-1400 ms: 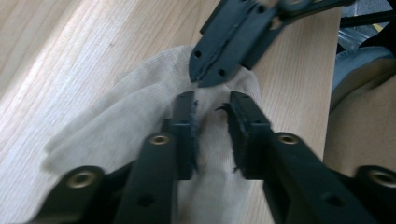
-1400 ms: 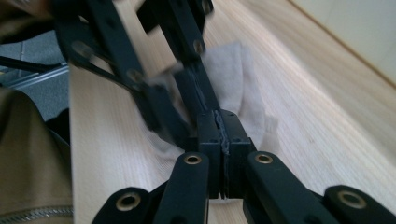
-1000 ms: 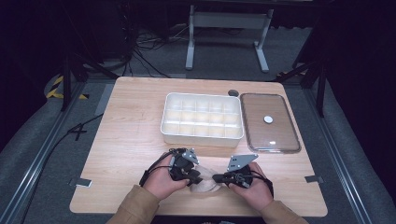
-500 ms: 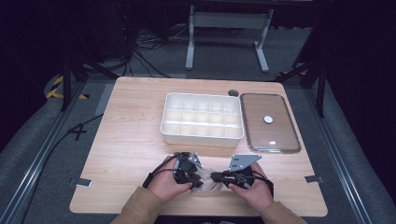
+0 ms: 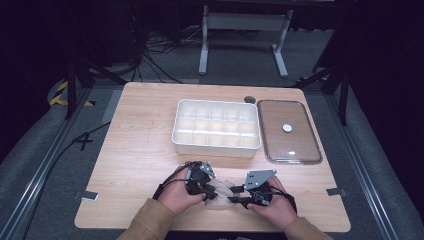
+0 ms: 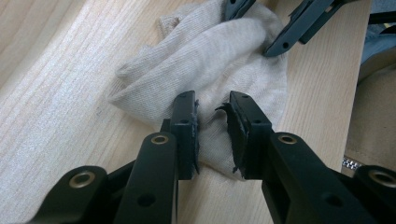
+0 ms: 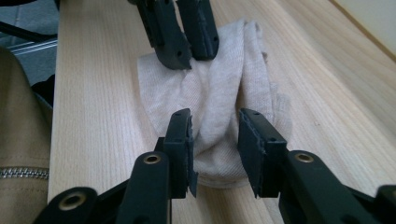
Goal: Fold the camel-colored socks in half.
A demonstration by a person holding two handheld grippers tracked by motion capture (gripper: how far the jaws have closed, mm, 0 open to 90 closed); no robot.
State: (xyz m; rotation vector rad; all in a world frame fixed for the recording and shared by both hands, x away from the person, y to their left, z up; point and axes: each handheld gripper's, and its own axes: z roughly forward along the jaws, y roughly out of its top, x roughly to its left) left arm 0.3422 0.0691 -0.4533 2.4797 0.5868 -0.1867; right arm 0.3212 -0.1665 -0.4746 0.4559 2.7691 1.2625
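- Two grippers meet over one beige sock [image 5: 220,191] near the front edge of the wooden table [image 5: 140,150], the left gripper [image 5: 209,189] and the right gripper [image 5: 236,194] facing each other across it; the sock lies crumpled between the person's hands
- In the left gripper view the left gripper [image 6: 212,122] has its jaws part open with a fold of the sock [image 6: 205,60] lying in the gap; whether the pads press the cloth I cannot tell
- In the right gripper view the right gripper [image 7: 214,140] has just been opening; its jaws stand apart on either side of a raised ridge of the sock [image 7: 210,98], and the pads seem clear of the cloth
- Both pairs of jaws come at the sock from opposite ends; each gripper's tips show at the far end of the cloth in the other's view
- Behind the sock, well apart, sits a white divided tray [image 5: 216,128]; just beside it on the right lies a clear lid [image 5: 289,131]
- Bare tabletop lies to the left of the hands and between sock and tray; the front edge is close under the forearms, and the sleeves [image 5: 147,220] cross it
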